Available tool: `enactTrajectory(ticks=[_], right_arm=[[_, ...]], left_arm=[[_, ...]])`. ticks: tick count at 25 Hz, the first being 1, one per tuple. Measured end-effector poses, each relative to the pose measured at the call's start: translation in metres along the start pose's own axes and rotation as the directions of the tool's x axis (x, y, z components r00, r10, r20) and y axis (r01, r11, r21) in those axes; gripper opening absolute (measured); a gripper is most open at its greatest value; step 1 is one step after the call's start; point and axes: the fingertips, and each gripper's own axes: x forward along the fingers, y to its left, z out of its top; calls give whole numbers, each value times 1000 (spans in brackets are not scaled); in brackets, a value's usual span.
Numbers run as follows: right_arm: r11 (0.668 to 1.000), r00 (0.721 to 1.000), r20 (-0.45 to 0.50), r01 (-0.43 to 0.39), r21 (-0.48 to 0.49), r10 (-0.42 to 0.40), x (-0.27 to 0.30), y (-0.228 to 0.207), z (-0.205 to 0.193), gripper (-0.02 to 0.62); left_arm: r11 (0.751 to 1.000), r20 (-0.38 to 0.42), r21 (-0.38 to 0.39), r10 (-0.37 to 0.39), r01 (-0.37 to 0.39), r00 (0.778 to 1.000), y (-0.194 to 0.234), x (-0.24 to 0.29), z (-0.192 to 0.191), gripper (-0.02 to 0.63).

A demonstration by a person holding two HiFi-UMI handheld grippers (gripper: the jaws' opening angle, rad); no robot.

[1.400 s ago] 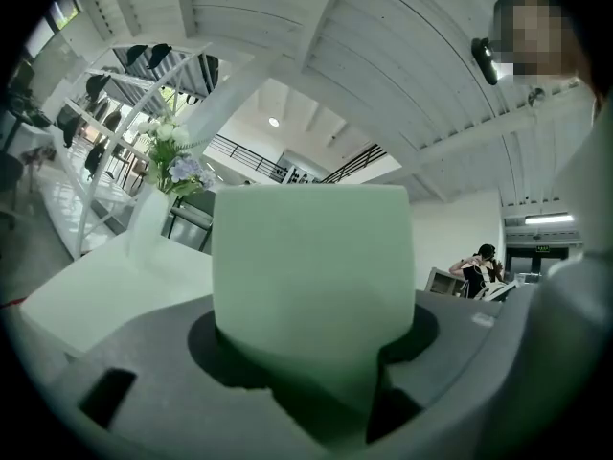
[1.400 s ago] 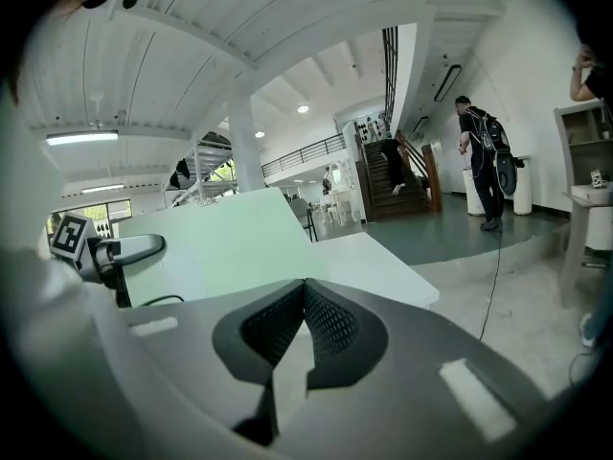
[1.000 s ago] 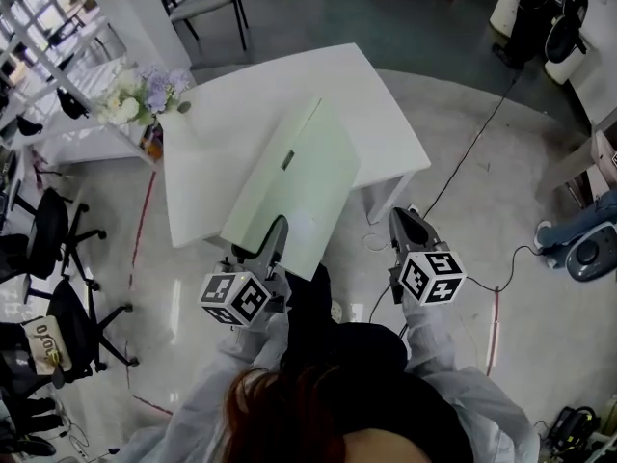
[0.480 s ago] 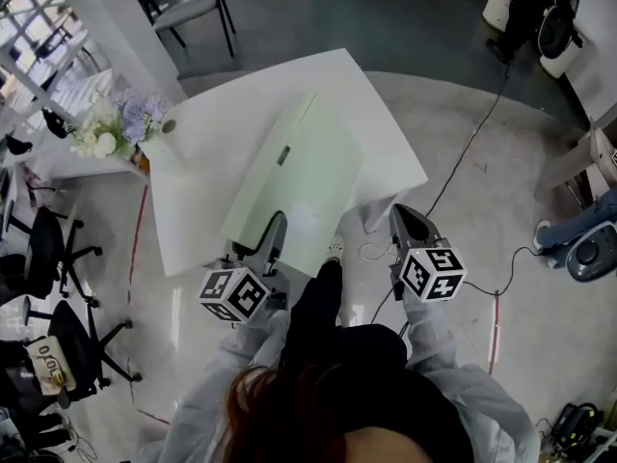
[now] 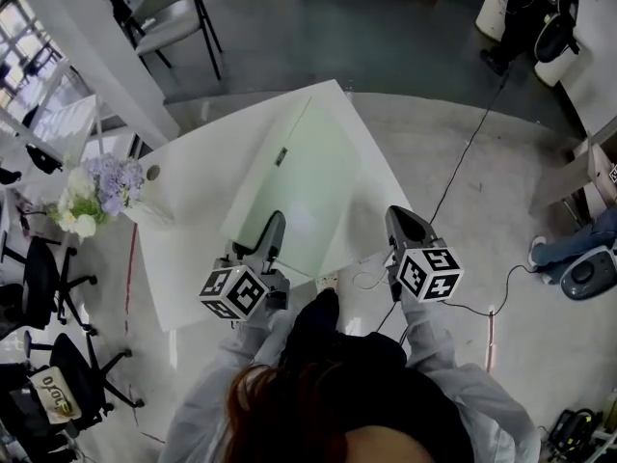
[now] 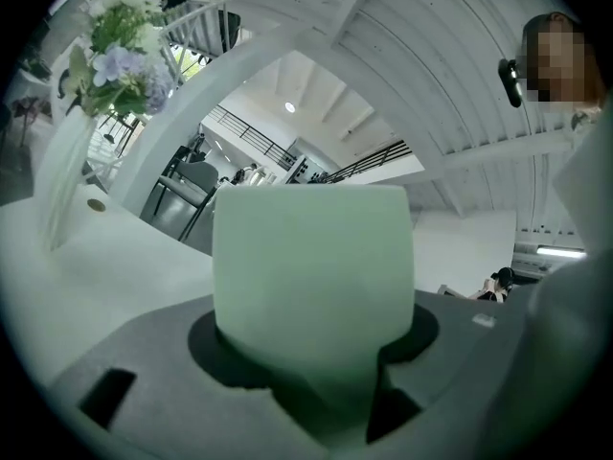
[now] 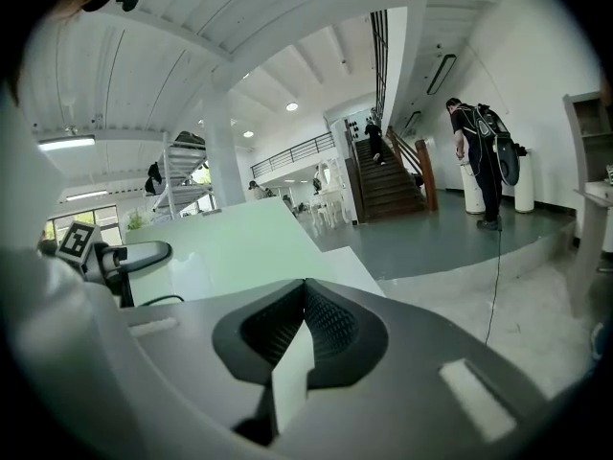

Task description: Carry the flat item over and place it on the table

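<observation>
The flat item is a pale green board [image 5: 299,177], and it hangs over the white table [image 5: 183,258], sloping away from me. My left gripper [image 5: 273,225] is shut on its near edge, with one finger lying on top. In the left gripper view the board [image 6: 311,276] fills the space between the jaws. My right gripper [image 5: 400,218] is to the right of the board, over the table's near right corner and apart from the board. Its jaws [image 7: 302,343] meet with only a thin pale strip in the seam. The board [image 7: 220,247] shows to its left.
A vase of white and purple flowers [image 5: 96,186] stands at the table's left edge. A grey chair [image 5: 169,13] is beyond the table and black office chairs [image 5: 43,268] are at the left. A cable [image 5: 463,162] runs over the floor on the right. A person [image 7: 479,151] stands by distant stairs.
I have walked up to the table, which has slid nearer and lower in the head view. The board now hangs further over the tabletop. Both grippers keep their hold and spacing.
</observation>
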Motion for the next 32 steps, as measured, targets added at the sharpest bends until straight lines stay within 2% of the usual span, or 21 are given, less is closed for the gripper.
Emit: enactTrajectory(ticks=[5, 9, 14, 18, 22, 26, 32], right_arm=[[1000, 1000, -7, -7, 13, 7, 43, -13, 18, 12], [999, 1000, -22, -18, 30, 19, 74, -23, 24, 12], [999, 999, -45, -14, 42, 15, 102, -31, 29, 12], [999, 998, -66, -11, 45, 14, 124, -38, 32, 12], [998, 996, -88, -14, 54, 19, 144, -44, 31, 12], [998, 993, -112, -27, 57, 33, 163, -48, 29, 12], [996, 989, -139, -50, 72, 60, 189, -57, 27, 12]], left_arm=[[1000, 0, -4, -11, 11, 1000, 13, 52, 20, 270], [999, -2, -36, -18, 18, 1000, 25, 88, 26, 270], [992, -3, -125, -11, 11, 1000, 47, 123, 29, 271], [975, 2, -222, -2, 3, 1000, 67, 151, 26, 270], [941, 17, -338, 8, -2, 1000, 85, 175, 19, 271], [889, 46, -458, 37, -12, 998, 104, 195, 9, 270], [813, 71, -581, 81, -25, 994, 132, 221, -9, 270]])
